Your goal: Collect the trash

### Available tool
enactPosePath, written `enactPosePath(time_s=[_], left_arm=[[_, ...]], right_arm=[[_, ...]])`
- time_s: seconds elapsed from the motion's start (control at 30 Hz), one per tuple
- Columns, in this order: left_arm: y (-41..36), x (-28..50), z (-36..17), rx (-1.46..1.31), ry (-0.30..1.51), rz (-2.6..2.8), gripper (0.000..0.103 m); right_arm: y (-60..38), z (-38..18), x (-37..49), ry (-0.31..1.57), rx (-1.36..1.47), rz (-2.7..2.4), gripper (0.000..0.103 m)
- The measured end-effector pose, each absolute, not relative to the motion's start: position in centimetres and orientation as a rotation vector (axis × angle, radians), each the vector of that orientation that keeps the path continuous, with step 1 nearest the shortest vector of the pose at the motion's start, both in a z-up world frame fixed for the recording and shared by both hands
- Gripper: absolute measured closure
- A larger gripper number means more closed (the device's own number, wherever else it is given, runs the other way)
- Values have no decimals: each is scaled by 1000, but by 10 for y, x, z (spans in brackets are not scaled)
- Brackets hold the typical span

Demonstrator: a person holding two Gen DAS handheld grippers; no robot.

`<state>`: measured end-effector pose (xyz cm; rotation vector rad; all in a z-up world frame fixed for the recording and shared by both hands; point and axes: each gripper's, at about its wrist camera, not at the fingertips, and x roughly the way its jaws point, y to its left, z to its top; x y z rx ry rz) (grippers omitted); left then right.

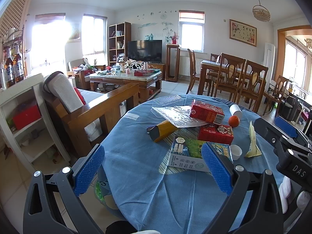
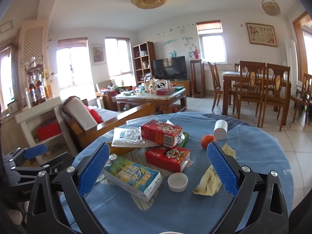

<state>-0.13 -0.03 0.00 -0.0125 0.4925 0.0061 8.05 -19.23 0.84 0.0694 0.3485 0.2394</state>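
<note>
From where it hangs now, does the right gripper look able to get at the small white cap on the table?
Probably yes. The right gripper is open, and the white cap sits between its fingers' line of sight on the blue tablecloth, with nothing on top; the milk carton and yellow wrapper lie beside it, apart.

red cartons point(image 2: 167, 157), blue tablecloth point(image 2: 253, 146), orange fruit point(image 2: 207, 140), white cap point(image 2: 177, 181)

black tongs point(image 2: 158, 167) with blue textured pads point(image 2: 93, 167), silver screws.

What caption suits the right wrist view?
Open right gripper above cartons, white cap and orange on blue-clothed table.
</note>
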Motion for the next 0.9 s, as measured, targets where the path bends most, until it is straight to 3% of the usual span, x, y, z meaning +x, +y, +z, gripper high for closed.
enactPosePath(time_s=[0.9], left_arm=[[-8, -6, -14, -9, 498, 11, 5]], right_arm=[[-191, 9, 81, 351, 69, 238, 4]])
